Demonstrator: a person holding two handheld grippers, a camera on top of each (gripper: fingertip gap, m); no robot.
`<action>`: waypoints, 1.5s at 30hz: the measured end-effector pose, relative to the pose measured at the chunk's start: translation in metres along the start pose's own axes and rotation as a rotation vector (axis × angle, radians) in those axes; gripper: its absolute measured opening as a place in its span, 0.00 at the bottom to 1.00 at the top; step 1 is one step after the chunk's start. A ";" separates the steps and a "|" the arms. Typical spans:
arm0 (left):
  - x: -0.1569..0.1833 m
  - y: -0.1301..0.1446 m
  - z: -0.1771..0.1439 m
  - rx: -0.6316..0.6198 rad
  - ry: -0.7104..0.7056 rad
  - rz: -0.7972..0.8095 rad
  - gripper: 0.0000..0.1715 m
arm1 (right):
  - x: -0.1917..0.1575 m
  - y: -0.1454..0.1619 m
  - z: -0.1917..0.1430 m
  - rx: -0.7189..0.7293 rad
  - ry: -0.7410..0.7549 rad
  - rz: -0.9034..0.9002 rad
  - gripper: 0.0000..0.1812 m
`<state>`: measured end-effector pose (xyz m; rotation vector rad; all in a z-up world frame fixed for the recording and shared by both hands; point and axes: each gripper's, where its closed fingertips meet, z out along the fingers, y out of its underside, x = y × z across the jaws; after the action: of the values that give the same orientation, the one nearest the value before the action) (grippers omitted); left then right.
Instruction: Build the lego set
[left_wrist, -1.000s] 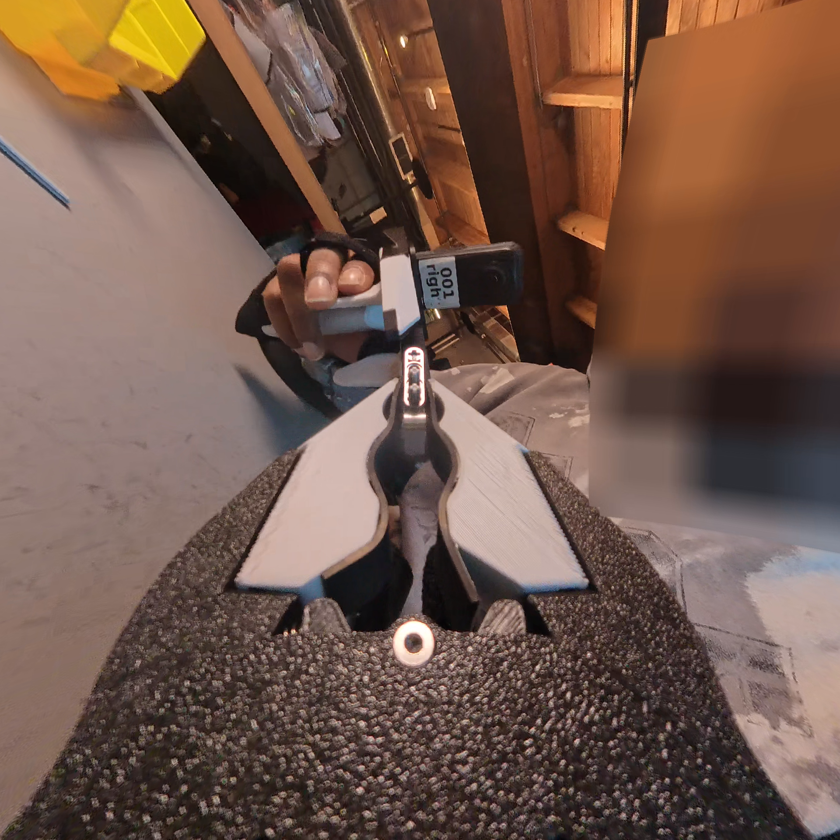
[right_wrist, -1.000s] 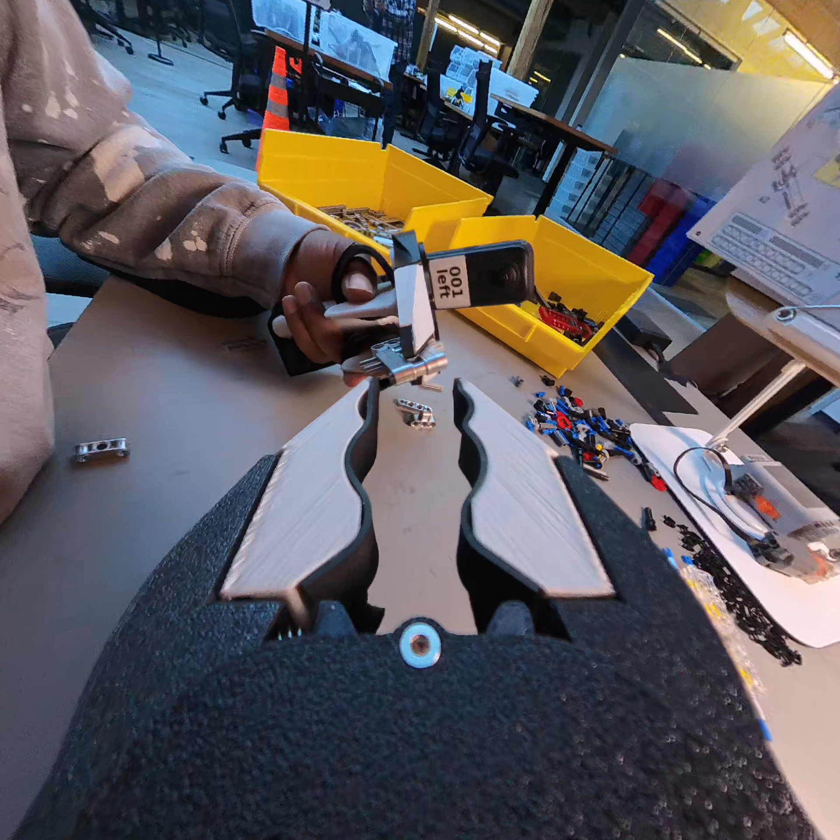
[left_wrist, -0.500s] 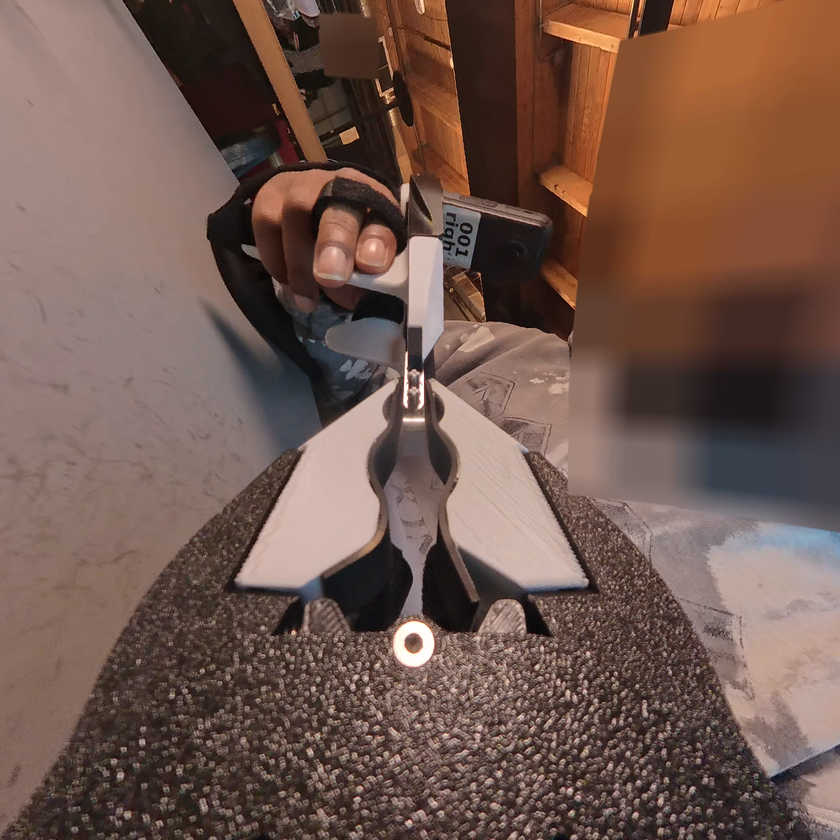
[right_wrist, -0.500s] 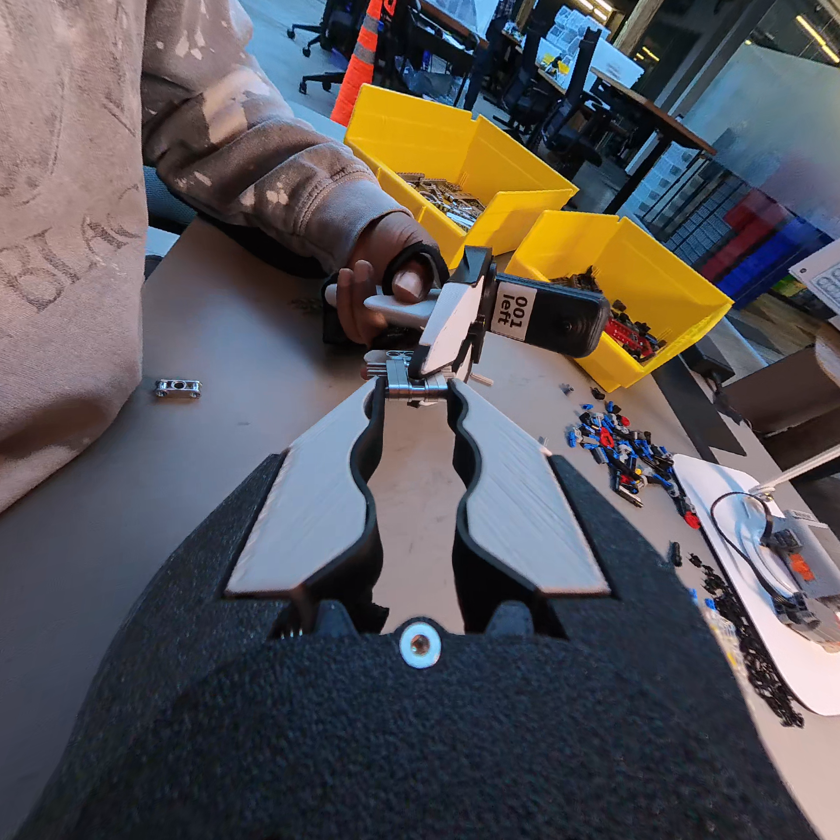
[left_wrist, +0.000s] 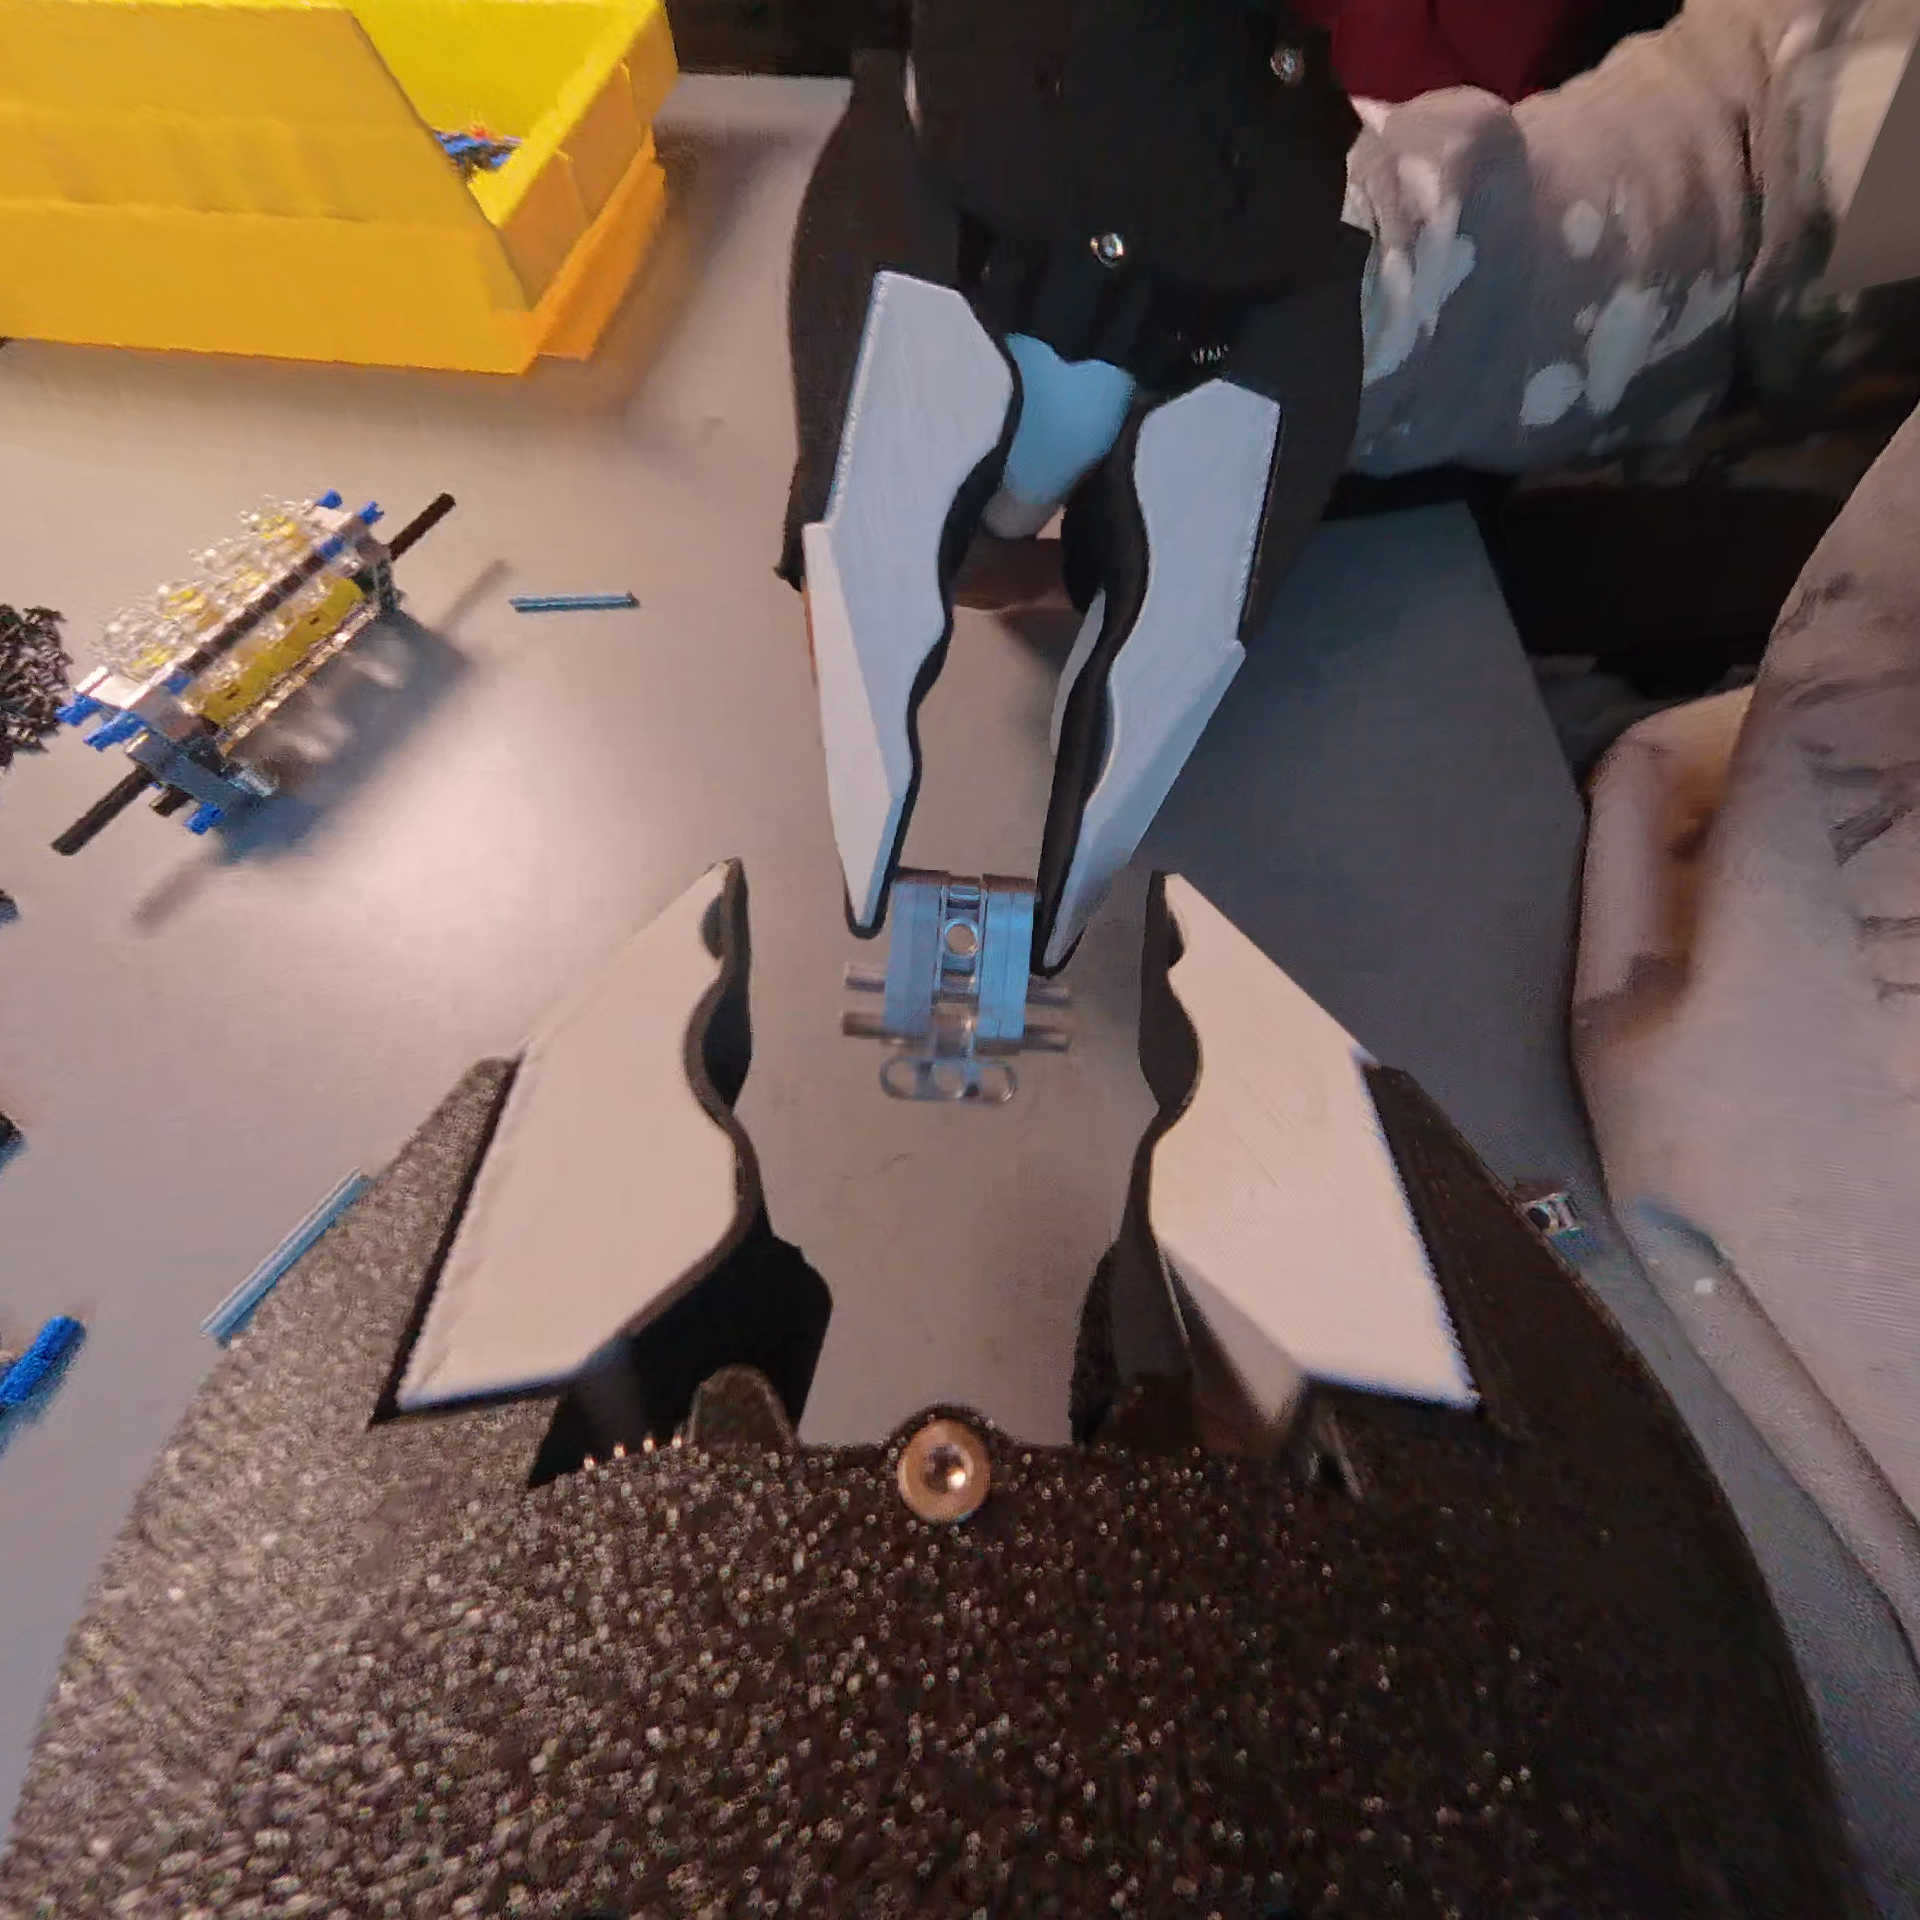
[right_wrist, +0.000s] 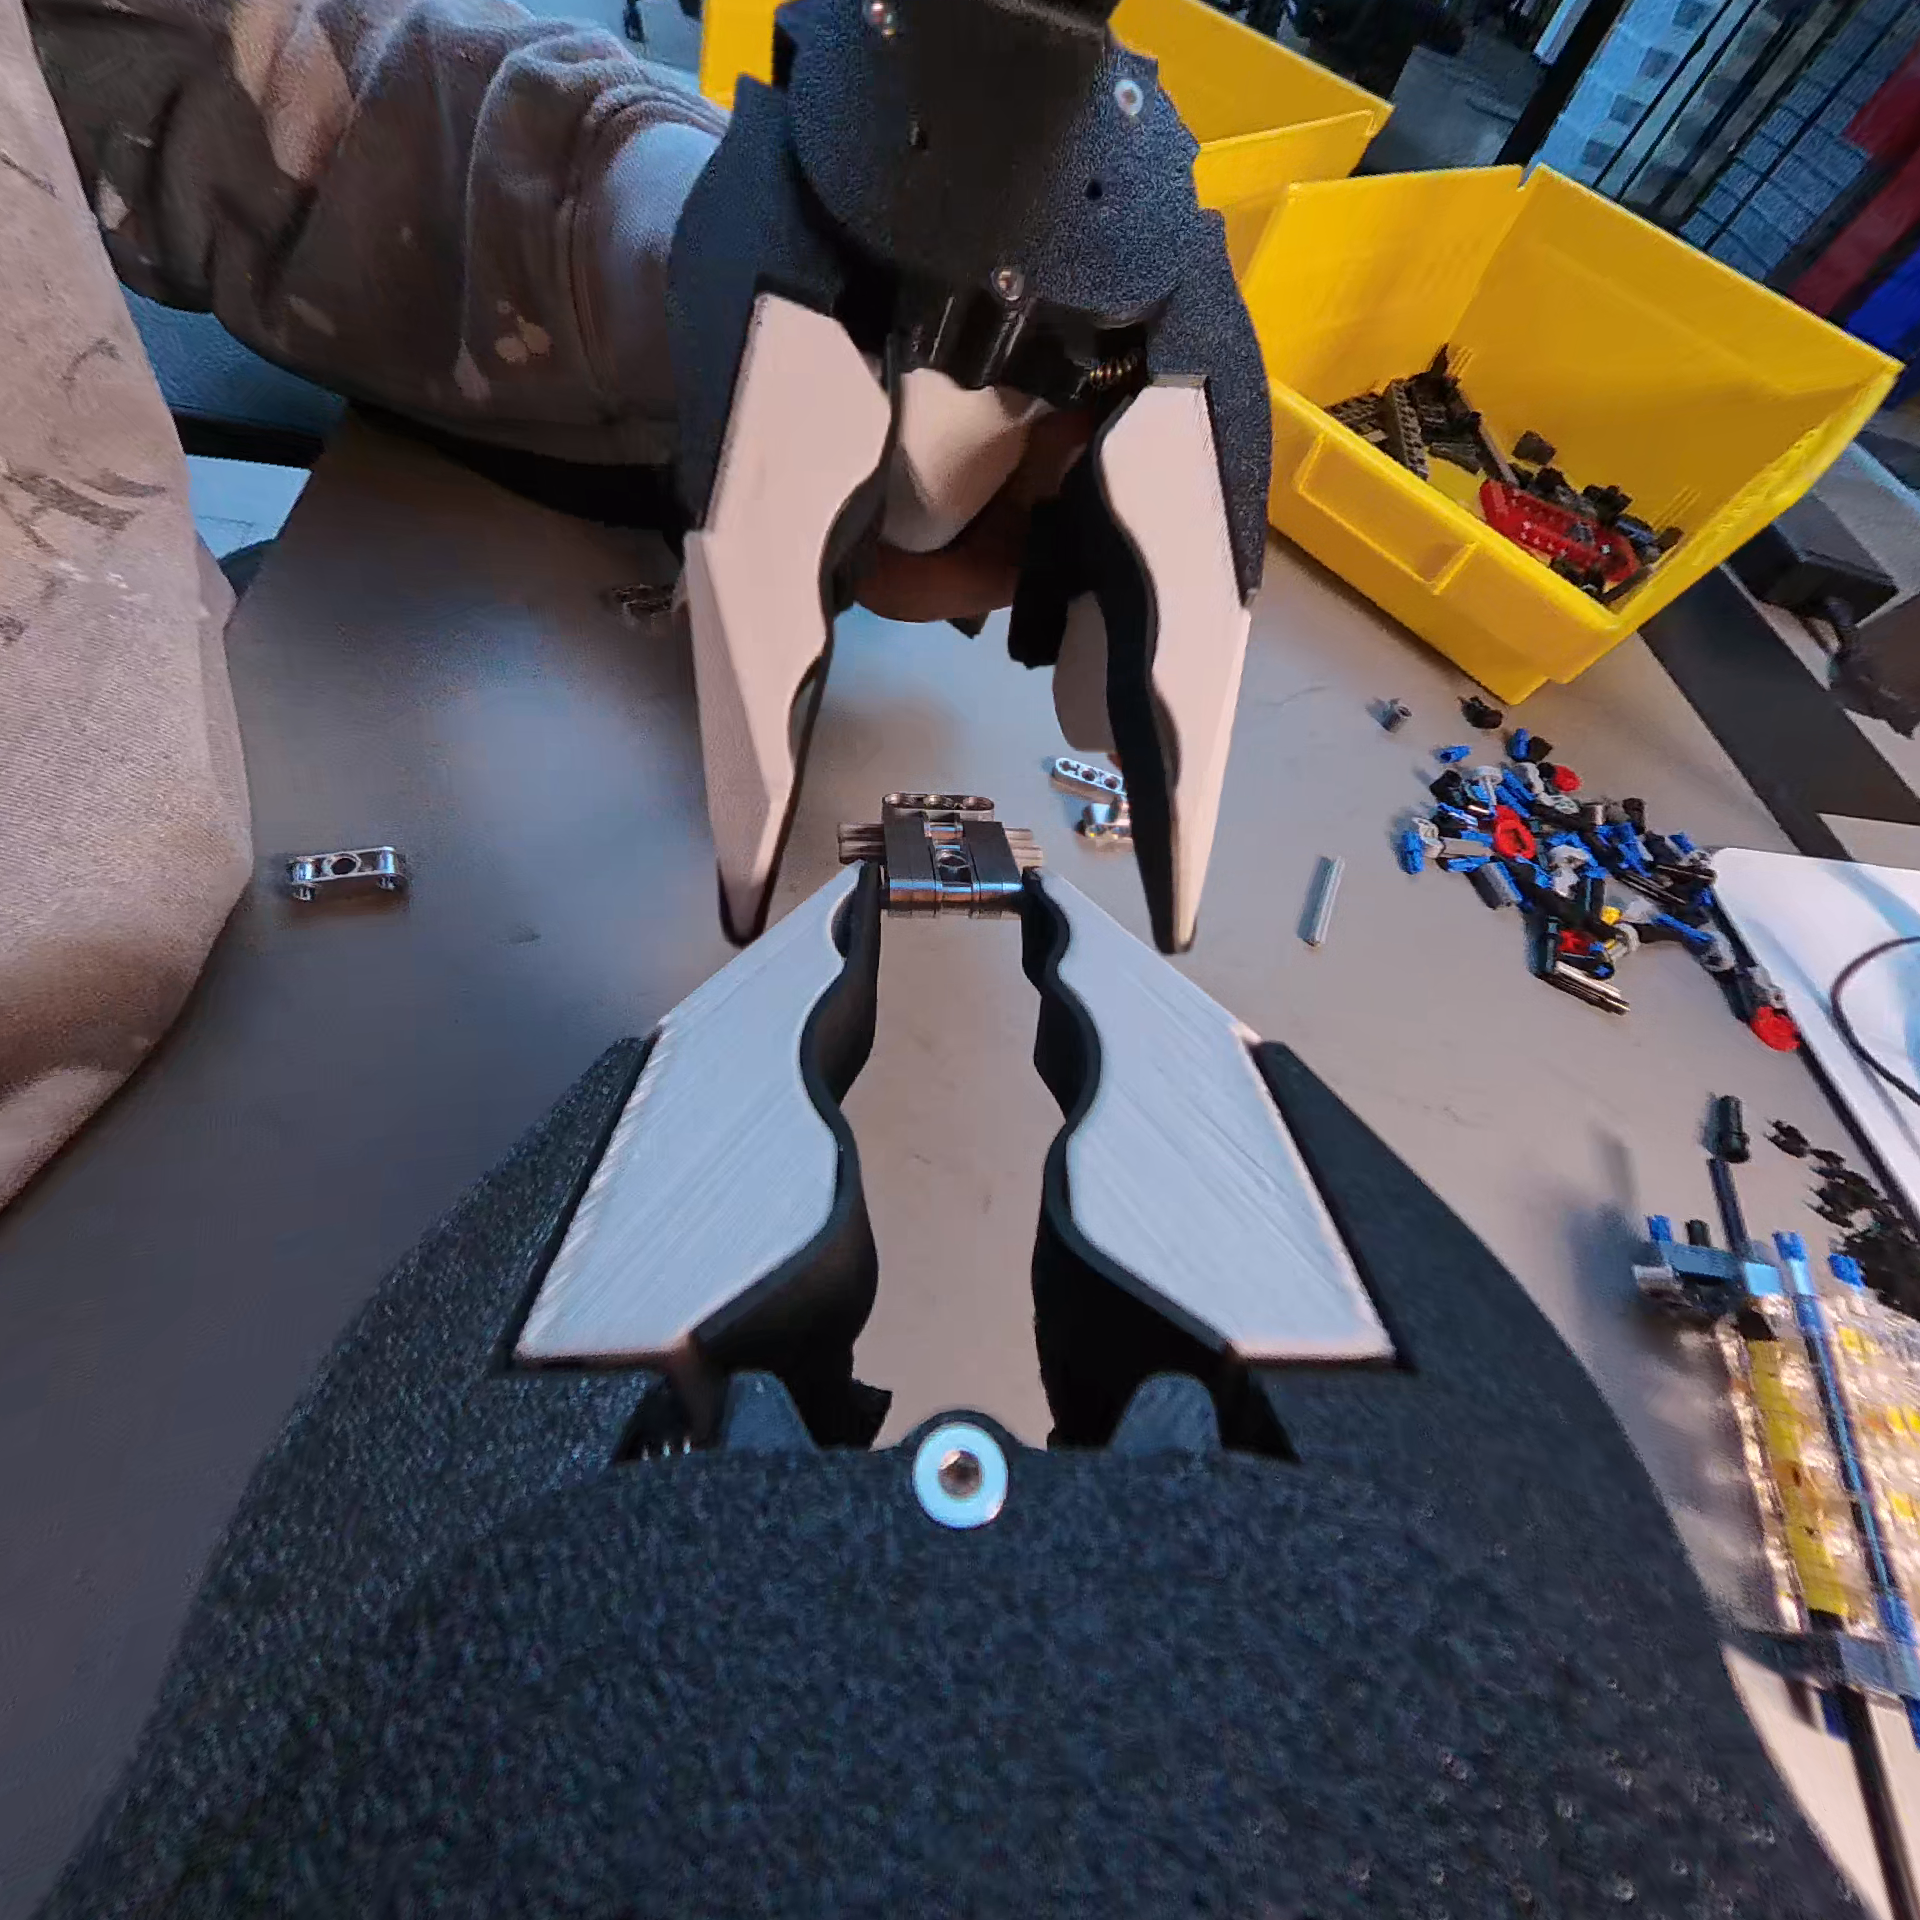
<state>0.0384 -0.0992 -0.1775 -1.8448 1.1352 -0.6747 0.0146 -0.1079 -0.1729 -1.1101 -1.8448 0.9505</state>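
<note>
Centrally, one small grey brick assembly (right_wrist: 948, 864) sits clamped at the tips of the right claw (right_wrist: 948, 883), low over the worktop (right_wrist: 468, 727). Facing it, the left claw (left_wrist: 940, 894) stands spread wide, gripping nothing. Around lie three loose grey link pieces, one (right_wrist: 345, 871) to the left and two (right_wrist: 1091, 795) beyond, though blur may hide others. Farther out are two yellow bins (right_wrist: 1558, 343), one scattered pile of small parts (right_wrist: 1558, 862), and one clear-and-yellow model (left_wrist: 223, 660).
</note>
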 end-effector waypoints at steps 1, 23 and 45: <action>0.004 0.003 0.003 -0.031 0.004 0.033 0.40 | -0.001 0.000 0.002 -0.005 0.000 -0.007 0.13; 0.010 0.030 0.015 -0.205 -0.046 0.179 0.25 | -0.014 0.021 0.011 -0.113 -0.040 -0.041 0.12; 0.004 0.024 0.017 -0.141 -0.098 0.220 0.26 | -0.008 0.021 0.005 -0.082 -0.011 -0.055 0.13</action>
<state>0.0431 -0.1013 -0.2066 -1.8130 1.3252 -0.3827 0.0200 -0.1086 -0.1955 -1.0985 -1.9285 0.8579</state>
